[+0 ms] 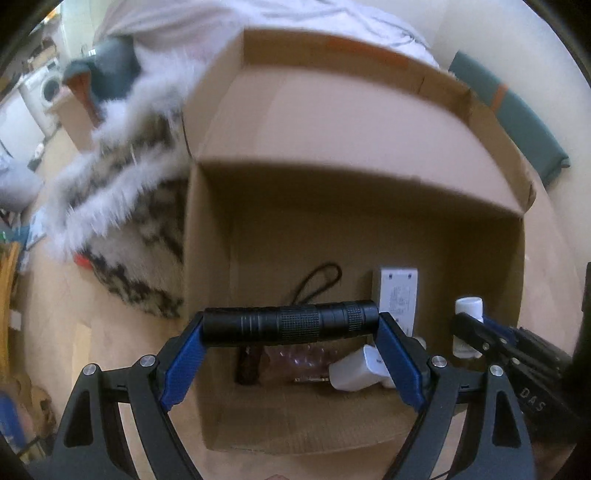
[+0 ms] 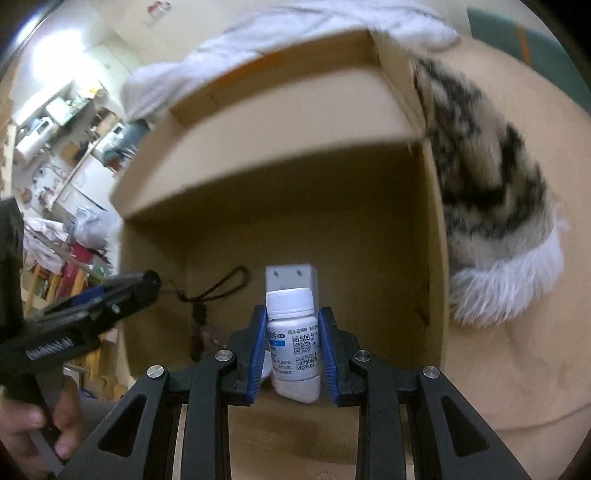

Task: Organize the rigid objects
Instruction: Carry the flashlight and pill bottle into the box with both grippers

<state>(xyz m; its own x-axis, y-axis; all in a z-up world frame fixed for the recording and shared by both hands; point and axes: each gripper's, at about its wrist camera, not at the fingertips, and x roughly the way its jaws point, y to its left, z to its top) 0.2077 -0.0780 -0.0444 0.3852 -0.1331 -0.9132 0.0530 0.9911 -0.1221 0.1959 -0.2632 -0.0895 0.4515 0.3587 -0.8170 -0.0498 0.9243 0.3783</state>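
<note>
My left gripper [image 1: 291, 332] is shut on a black flashlight [image 1: 291, 323], held crosswise over the near edge of an open cardboard box [image 1: 369, 192]. My right gripper [image 2: 293, 332] is shut on a white pill bottle [image 2: 293, 343], upright above the same box [image 2: 258, 147]. Inside the box lie a white adapter [image 1: 399, 295], a white charger block [image 1: 354, 373], a black cord loop [image 1: 317, 280] and a clear plastic item [image 1: 299, 360]. The right gripper with its bottle [image 1: 469, 306] shows at the right of the left wrist view. The left gripper [image 2: 92, 306] shows at the left of the right wrist view.
A furry black-and-white patterned garment [image 1: 122, 221] lies against the box's side; it also shows in the right wrist view [image 2: 491, 206]. White cloth [image 1: 258, 18] lies behind the box. A teal cushion [image 1: 517, 110] sits at the back right. The box stands on a tan surface [image 2: 517, 369].
</note>
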